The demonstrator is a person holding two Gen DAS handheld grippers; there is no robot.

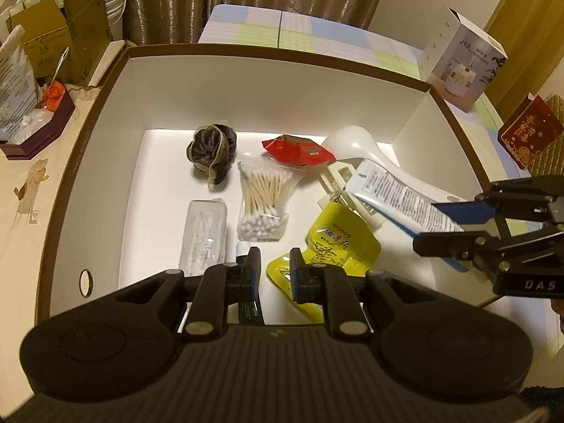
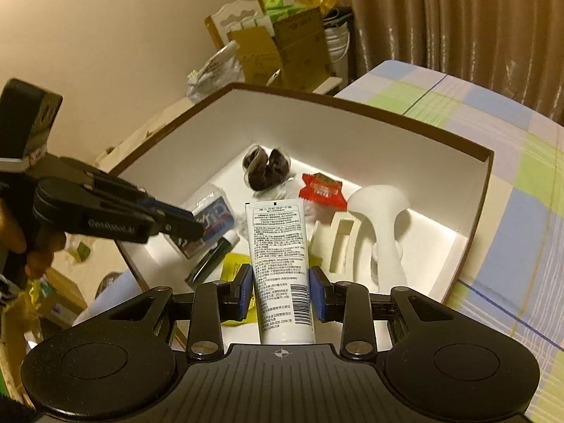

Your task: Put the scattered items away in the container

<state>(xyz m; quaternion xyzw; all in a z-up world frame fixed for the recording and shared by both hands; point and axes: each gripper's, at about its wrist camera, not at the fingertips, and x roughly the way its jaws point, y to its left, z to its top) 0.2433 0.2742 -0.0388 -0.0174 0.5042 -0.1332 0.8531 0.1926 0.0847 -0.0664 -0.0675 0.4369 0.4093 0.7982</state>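
A white box with a brown rim [image 1: 282, 53] [image 2: 352, 105] holds several items: a dark scrunchie [image 1: 211, 155], a bag of cotton swabs [image 1: 264, 201], a red packet [image 1: 299, 149], a yellow pouch [image 1: 335, 246], a clear pack [image 1: 204, 236], a white spoon [image 2: 380, 208] and a cream clip [image 2: 340, 243]. My right gripper [image 2: 281, 292] [image 1: 444, 224] is shut on a white tube [image 2: 278, 253] [image 1: 398, 197], held over the box's right side. My left gripper [image 1: 275, 271] [image 2: 190, 224] is open and empty, low over the box's near side above a dark tube [image 1: 248, 308].
A white carton [image 1: 465, 60] and a red packet [image 1: 532, 134] lie on the checked bedspread [image 2: 493, 134] right of the box. Cardboard boxes [image 1: 63, 35] and a small tray of odds and ends [image 1: 31, 130] stand to the left. Curtains hang behind.
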